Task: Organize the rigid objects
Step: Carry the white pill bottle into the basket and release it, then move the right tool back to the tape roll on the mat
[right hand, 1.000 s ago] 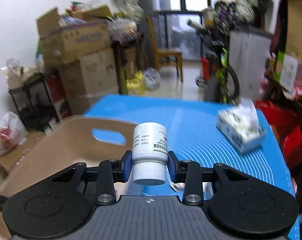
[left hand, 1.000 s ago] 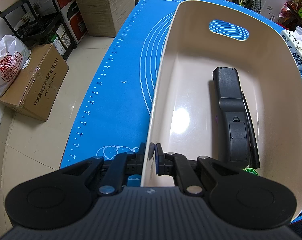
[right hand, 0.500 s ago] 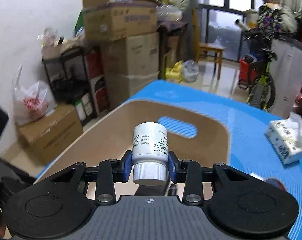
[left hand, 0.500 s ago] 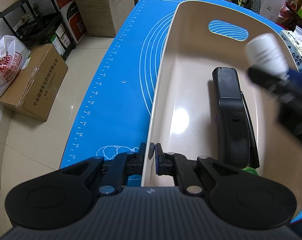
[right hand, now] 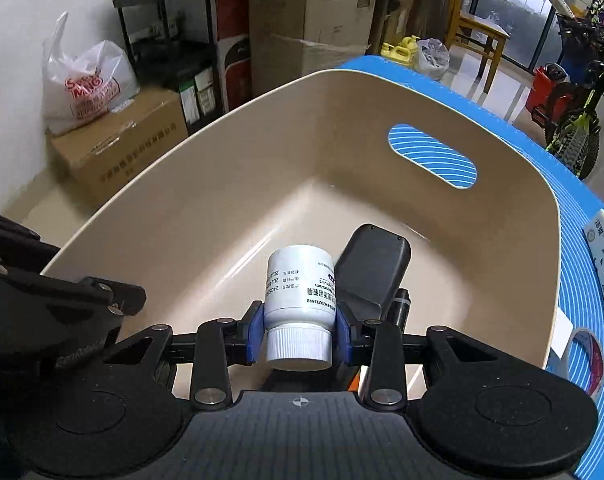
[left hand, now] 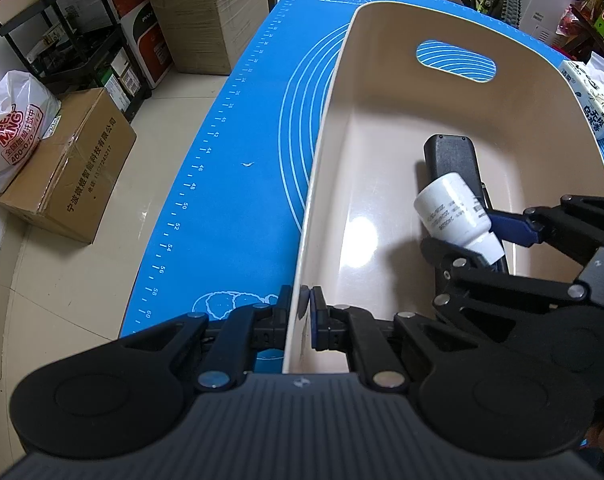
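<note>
Left wrist view: the left tongs [left hand: 305,316] stay clamped on the beige bin's [left hand: 330,128] near rim. The right tongs [left hand: 476,236] have now swung in, carrying a white bottle [left hand: 452,212] low over the black remote [left hand: 452,156].

Right wrist view: those tongs [right hand: 298,338] grip the bottle [right hand: 300,284] near its cap, inside the bin [right hand: 206,184]; release seems close.

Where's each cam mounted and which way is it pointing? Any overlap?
Left wrist: on the left gripper, clamped on the bin near rim, looking along the bin; right gripper visible.
Right wrist: on the right gripper, over the bin's side, looking down into it; holds the bottle; left gripper visible at left.
Shared: bin, bottle, remote, tissue pack.
</note>
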Demonstrator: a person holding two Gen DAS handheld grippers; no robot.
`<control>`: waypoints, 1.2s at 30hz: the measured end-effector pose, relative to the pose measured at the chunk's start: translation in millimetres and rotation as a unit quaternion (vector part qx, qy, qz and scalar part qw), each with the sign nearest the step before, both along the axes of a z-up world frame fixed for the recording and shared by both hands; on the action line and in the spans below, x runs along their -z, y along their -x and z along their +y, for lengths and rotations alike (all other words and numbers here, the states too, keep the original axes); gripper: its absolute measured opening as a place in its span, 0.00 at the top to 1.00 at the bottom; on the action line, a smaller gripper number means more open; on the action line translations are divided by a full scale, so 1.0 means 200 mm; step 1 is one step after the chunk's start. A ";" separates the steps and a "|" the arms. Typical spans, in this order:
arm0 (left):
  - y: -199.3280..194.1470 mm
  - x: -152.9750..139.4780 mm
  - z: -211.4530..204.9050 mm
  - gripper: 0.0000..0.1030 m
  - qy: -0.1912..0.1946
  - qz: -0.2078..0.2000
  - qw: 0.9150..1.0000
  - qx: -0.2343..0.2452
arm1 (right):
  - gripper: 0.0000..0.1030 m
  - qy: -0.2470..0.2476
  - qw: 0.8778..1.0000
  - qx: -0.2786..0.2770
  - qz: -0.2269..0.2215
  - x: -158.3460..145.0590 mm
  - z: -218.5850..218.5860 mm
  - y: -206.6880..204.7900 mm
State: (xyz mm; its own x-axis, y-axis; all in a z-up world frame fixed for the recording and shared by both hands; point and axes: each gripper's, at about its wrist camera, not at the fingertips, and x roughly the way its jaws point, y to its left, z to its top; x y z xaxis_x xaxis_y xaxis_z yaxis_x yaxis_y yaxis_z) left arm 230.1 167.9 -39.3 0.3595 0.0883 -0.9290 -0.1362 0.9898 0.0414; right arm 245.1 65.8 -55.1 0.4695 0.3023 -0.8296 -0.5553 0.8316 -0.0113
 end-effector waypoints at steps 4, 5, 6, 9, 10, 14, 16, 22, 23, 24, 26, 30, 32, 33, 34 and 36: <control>0.00 0.00 0.00 0.91 -0.001 0.000 1.000 0.001 | 0.50 0.009 1.000 -0.002 0.013 0.01 0.02 -0.01; 0.00 0.00 0.01 0.91 0.000 0.000 1.000 0.000 | 0.49 0.007 1.000 0.000 0.011 0.01 0.01 -0.01; 0.00 0.00 0.01 0.91 0.001 -0.001 1.000 0.000 | 0.45 0.006 1.000 0.001 0.010 0.00 0.00 -0.02; 0.00 0.00 0.01 0.91 0.002 -0.002 1.000 0.000 | 0.34 -0.001 1.000 0.009 0.009 0.00 -0.02 -0.02; 0.00 0.00 0.01 0.91 0.002 0.000 1.000 -0.001 | 0.31 -0.008 1.000 0.010 0.005 -0.01 -0.04 -0.02; 0.00 0.00 0.01 0.91 0.000 0.000 1.000 0.000 | 0.25 -0.031 0.999 0.019 -0.017 -0.05 -0.12 0.02; 0.00 0.00 0.01 0.91 0.001 0.000 1.000 -0.001 | 0.24 -0.047 0.998 0.028 -0.030 -0.08 -0.17 0.03; 0.00 0.00 0.01 0.90 -0.001 0.000 1.000 -0.001 | 0.15 -0.085 0.991 0.064 -0.082 -0.23 -0.37 0.06; 0.00 0.00 0.00 0.90 -0.001 0.000 1.000 -0.001 | 0.14 -0.089 0.989 0.070 -0.093 -0.26 -0.41 0.06; 0.00 0.00 0.00 0.90 -0.001 0.000 1.000 -0.001 | 0.13 -0.092 0.987 0.078 -0.106 -0.29 -0.45 0.07; 0.00 0.00 0.00 0.90 -0.001 0.000 1.000 -0.001 | 0.11 -0.091 0.983 0.094 -0.128 -0.33 -0.54 0.07; 0.00 0.00 0.00 0.90 -0.001 0.000 1.000 -0.001 | 0.09 -0.068 0.977 0.128 -0.155 -0.33 -0.73 0.03; 0.00 0.00 0.01 0.90 -0.001 0.000 1.000 -0.001 | 0.09 -0.055 0.975 0.151 -0.154 -0.29 -0.82 -0.01; 0.00 0.00 0.00 0.90 -0.001 0.000 1.000 -0.001 | 0.09 -0.051 0.974 0.162 -0.153 -0.26 -0.87 -0.03; 0.00 0.00 0.01 0.90 -0.001 0.000 1.000 -0.001 | 0.09 -0.045 0.972 0.171 -0.152 -0.23 -0.91 -0.05; 0.00 0.00 0.00 0.90 -0.001 0.000 1.000 -0.001 | 0.09 -0.034 0.971 0.183 -0.149 -0.17 -0.97 -0.08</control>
